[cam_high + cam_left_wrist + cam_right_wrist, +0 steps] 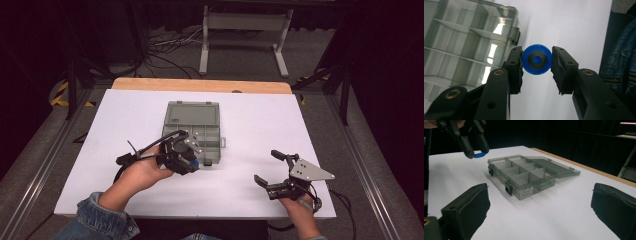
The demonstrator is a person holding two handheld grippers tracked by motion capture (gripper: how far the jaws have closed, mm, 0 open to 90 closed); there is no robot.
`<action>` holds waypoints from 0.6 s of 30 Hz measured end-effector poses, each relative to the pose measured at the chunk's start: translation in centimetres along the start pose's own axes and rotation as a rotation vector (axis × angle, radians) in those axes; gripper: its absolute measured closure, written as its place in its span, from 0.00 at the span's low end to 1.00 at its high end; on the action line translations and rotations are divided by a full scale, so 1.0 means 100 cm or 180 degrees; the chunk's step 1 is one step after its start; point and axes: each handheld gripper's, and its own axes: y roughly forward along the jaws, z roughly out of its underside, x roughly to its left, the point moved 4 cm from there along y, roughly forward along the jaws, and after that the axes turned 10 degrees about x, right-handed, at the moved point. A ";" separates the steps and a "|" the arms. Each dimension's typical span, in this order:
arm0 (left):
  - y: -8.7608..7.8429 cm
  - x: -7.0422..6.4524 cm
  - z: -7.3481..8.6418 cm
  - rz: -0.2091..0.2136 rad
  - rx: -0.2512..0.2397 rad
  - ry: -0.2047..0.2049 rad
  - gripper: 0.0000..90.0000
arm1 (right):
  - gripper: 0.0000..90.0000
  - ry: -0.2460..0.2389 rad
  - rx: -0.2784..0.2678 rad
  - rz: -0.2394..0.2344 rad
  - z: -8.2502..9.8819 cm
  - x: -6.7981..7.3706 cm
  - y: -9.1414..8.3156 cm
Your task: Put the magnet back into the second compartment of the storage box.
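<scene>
The left claw (537, 61) grips a blue disc (537, 60) beside the open compartment box (192, 125); the right claw (272, 167) rests wide open on the counter (260, 115), holding nothing.

I count one blue wheel (536, 59) and one compartment box (192, 131). I see two grippers: left (536, 66), right (270, 167)

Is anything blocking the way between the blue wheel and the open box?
Nothing visible is. The left gripper holds the blue wheel in the air just beside the box. The lid lies folded back flat on the far side, and the compartments look empty. The right gripper is off to the side.
</scene>
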 end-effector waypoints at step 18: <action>-0.004 0.045 0.001 -0.0068 -0.0086 -0.0358 0.69 | 0.03 0.0008 0.0017 -0.0012 0.000 0.000 0.000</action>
